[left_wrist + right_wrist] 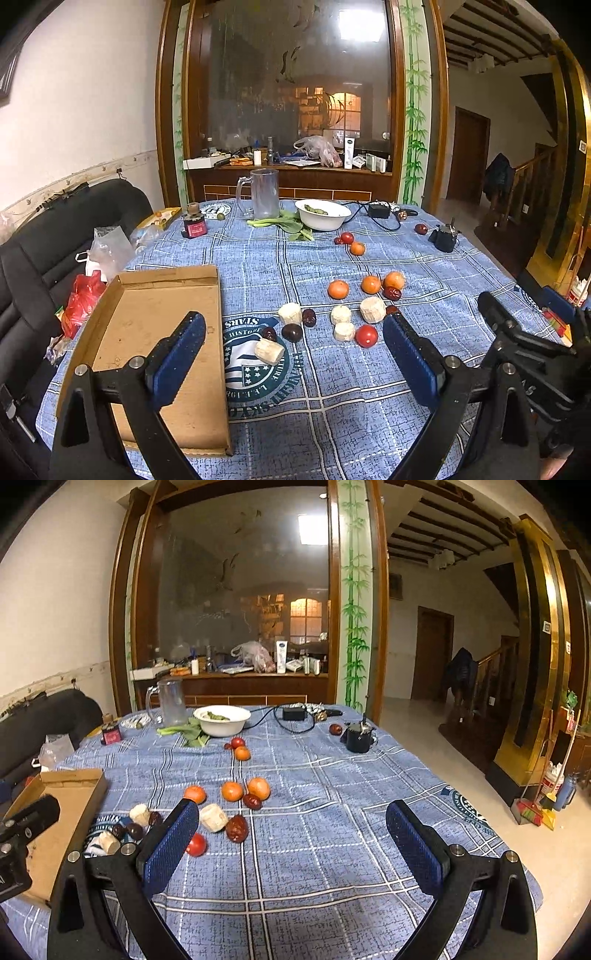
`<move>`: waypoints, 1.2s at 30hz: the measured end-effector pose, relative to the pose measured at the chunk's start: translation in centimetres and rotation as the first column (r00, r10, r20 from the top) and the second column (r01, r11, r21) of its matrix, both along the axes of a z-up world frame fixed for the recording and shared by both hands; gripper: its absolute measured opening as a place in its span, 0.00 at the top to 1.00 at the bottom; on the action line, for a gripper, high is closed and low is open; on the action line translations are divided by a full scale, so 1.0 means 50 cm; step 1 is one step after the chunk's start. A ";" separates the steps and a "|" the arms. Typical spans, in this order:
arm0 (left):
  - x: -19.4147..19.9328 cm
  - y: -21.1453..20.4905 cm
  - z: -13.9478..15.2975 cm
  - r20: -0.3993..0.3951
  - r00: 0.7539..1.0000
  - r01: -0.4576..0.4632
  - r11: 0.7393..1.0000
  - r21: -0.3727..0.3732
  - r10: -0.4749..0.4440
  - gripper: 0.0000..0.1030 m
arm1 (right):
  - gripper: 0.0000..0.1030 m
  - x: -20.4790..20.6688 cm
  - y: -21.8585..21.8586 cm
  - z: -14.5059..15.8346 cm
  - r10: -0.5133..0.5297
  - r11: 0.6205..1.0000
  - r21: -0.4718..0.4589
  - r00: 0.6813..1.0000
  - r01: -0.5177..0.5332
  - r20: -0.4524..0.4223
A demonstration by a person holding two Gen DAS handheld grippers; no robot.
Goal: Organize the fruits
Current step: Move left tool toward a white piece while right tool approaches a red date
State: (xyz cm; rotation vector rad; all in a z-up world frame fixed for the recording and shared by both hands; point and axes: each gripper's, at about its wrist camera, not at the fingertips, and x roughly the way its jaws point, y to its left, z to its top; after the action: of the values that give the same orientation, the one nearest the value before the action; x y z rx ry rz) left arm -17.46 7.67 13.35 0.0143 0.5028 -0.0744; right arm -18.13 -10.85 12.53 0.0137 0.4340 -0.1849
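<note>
Blue checked tablecloth [369, 387] — scattered fruit (both grippers agape, empty).

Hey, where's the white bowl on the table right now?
In the left wrist view the white bowl sits at the far end of the table, right of the glass mug, with leafy greens beside it.

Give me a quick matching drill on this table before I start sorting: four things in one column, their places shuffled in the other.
Things:
1. cardboard tray
2. white bowl
3. glass pitcher
4. black cup

Places:
A. far side, just left of the bowl
B. far right of the cloth
C. near left edge of the table
D. far side, on leafy greens, holding green pods

Pairs: 1-C, 2-D, 3-A, 4-B
</note>
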 end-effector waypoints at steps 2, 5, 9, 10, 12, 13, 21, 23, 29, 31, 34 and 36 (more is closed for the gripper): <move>-0.001 0.001 0.000 0.000 1.000 0.000 1.000 0.000 0.000 0.06 | 0.01 0.000 0.004 -0.006 0.005 1.000 -0.010 1.000 -0.005 -0.012; -0.001 0.000 -0.002 -0.004 1.000 0.000 1.000 0.000 0.000 0.06 | 0.01 0.005 0.014 -0.014 0.014 1.000 -0.021 1.000 -0.015 -0.028; 0.000 0.001 -0.008 -0.011 1.000 0.000 1.000 -0.005 0.000 0.06 | 0.01 0.012 0.016 -0.024 0.028 0.999 -0.018 0.998 -0.029 -0.051; 0.002 0.001 -0.010 -0.013 1.000 -0.001 1.000 -0.006 0.001 0.06 | 0.01 0.015 0.016 -0.028 0.033 0.999 -0.015 0.998 -0.034 -0.061; 0.006 -0.001 -0.014 -0.017 1.000 -0.002 1.000 -0.007 0.002 0.06 | 0.01 0.021 0.015 -0.037 0.038 0.999 -0.006 0.996 -0.039 -0.082; 0.008 -0.003 -0.017 -0.020 1.000 -0.003 1.000 -0.006 0.003 0.06 | 0.01 0.024 0.014 -0.041 0.040 0.999 -0.002 0.995 -0.040 -0.090; 0.041 -0.015 -0.047 -0.065 0.998 -0.002 1.000 -0.002 0.002 0.06 | 0.01 0.046 0.007 -0.075 0.057 0.998 0.021 0.989 -0.055 -0.140; 0.053 -0.020 -0.053 -0.075 0.997 0.000 1.000 0.000 0.000 0.06 | 0.01 0.051 0.006 -0.081 0.066 0.998 0.024 0.987 -0.063 -0.147; 0.078 -0.034 -0.078 -0.110 0.994 0.013 1.000 0.005 -0.012 0.06 | 0.01 0.073 0.006 -0.095 0.092 0.996 0.002 0.980 -0.093 -0.177; 0.089 -0.037 -0.087 -0.126 0.992 0.017 1.000 0.006 -0.016 0.06 | 0.01 0.084 0.003 -0.096 0.109 0.994 0.001 0.975 -0.111 -0.193; 0.112 -0.036 -0.098 -0.158 0.987 0.038 0.999 0.000 -0.038 0.06 | 0.01 0.099 -0.002 -0.100 0.150 0.989 0.025 0.964 -0.148 -0.217; 0.127 -0.023 -0.099 -0.172 0.984 0.045 0.999 -0.014 -0.046 0.06 | 0.01 0.108 -0.007 -0.104 0.167 0.986 0.032 0.957 -0.164 -0.238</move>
State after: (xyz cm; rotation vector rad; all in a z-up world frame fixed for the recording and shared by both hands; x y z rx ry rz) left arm -11.13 6.53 8.40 0.0095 0.6752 -0.1235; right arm -12.72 -11.20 7.34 -0.0337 0.6758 -0.0181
